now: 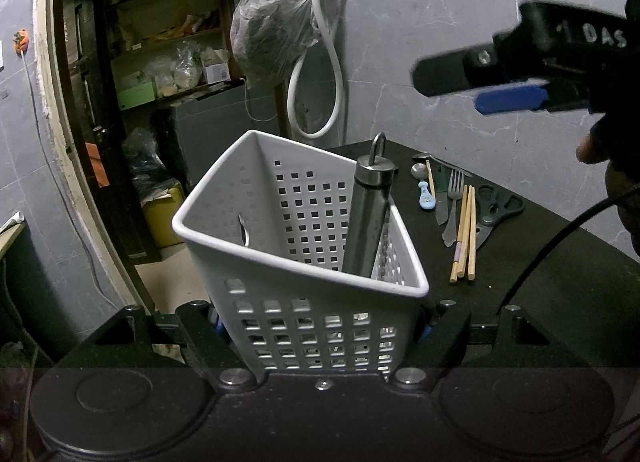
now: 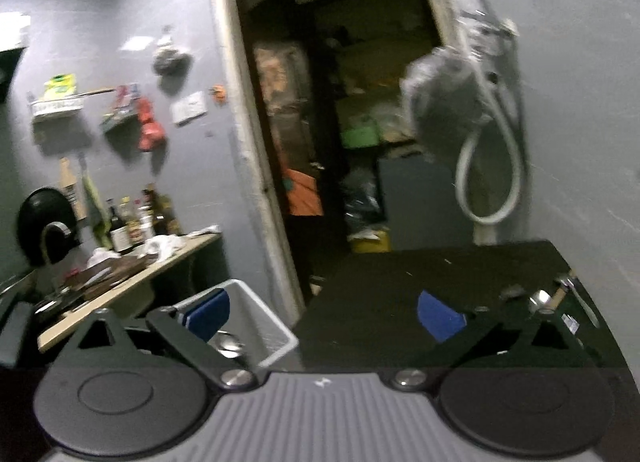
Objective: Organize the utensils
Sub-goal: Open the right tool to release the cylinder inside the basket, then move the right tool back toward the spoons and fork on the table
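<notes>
The left gripper clamps the white perforated utensil basket by its lower walls, one finger on each side, and holds it tilted so the open top leans toward the wall. A steel grater with a ring-topped handle stands upright inside, against the right-hand wall of the basket. To the right, on the black table, the loose pieces lie in a row: a steel spoon, a small blue-handled spoon, a fork, a bundle of wooden chopsticks and black-handled scissors, all near one another and well apart from the basket. Up in the air, right of the basket, the right gripper hangs with its jaws spread wide and nothing between the blue pads; its own view is blurred, with the basket's rim showing just beneath its left finger.
</notes>
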A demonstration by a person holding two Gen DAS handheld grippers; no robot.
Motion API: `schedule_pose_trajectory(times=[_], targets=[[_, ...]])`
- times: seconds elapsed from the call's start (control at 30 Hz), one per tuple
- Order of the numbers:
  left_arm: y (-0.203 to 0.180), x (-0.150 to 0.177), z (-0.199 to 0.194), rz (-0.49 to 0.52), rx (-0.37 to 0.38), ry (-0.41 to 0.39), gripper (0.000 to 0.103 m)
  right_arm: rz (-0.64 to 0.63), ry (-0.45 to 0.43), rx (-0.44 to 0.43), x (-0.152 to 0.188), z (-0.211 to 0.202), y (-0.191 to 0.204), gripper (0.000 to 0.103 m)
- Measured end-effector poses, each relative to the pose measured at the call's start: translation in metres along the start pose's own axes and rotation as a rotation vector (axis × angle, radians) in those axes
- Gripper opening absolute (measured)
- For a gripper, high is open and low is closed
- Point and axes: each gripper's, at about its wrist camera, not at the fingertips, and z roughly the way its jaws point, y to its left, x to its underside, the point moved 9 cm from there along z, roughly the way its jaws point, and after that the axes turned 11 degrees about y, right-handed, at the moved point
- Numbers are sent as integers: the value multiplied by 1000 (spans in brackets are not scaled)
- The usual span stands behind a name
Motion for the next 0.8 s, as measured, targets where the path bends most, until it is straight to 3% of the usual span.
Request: schedule_pose_trajectory(times=[0.3, 0.6, 0.8], targets=[[-2, 0, 0, 15, 3, 7, 79, 145, 90, 106, 27, 6, -52, 103], [-6, -5, 4, -9, -23, 25, 79, 206, 210, 112, 66, 29, -81, 103], [-13, -11, 8, -13, -31, 37, 79, 201, 223, 126, 75, 43, -105, 103]])
